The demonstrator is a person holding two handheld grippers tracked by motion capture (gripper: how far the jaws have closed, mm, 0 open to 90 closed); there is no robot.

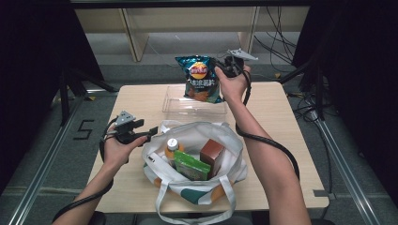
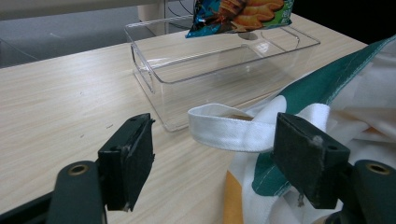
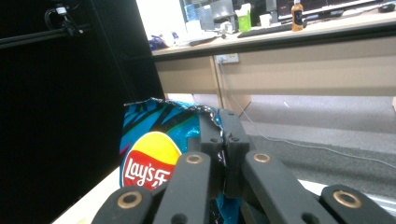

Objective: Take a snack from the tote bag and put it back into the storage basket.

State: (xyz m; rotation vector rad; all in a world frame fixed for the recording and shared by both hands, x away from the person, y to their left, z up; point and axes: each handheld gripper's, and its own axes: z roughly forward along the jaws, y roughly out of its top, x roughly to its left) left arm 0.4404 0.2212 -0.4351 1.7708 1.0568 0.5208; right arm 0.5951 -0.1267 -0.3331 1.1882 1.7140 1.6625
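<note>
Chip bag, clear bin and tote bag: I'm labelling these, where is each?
chip bag (image 1: 201, 77), high view, front panel below the logo
clear bin (image 2: 154, 77), left gripper view, near corner wall
tote bag (image 1: 234, 166), high view, white side cloth

Glossy crinkled foil chip bag (image 1: 201, 78) at twelve o'clock, clear smooth hard-plastic bin (image 2: 224, 70) beneath it, matt pale wood-grain table (image 1: 141, 101), soft woven cloth tote bag (image 1: 230, 168) at six o'clock, matt black rubbery pads (image 2: 133, 158)
</note>
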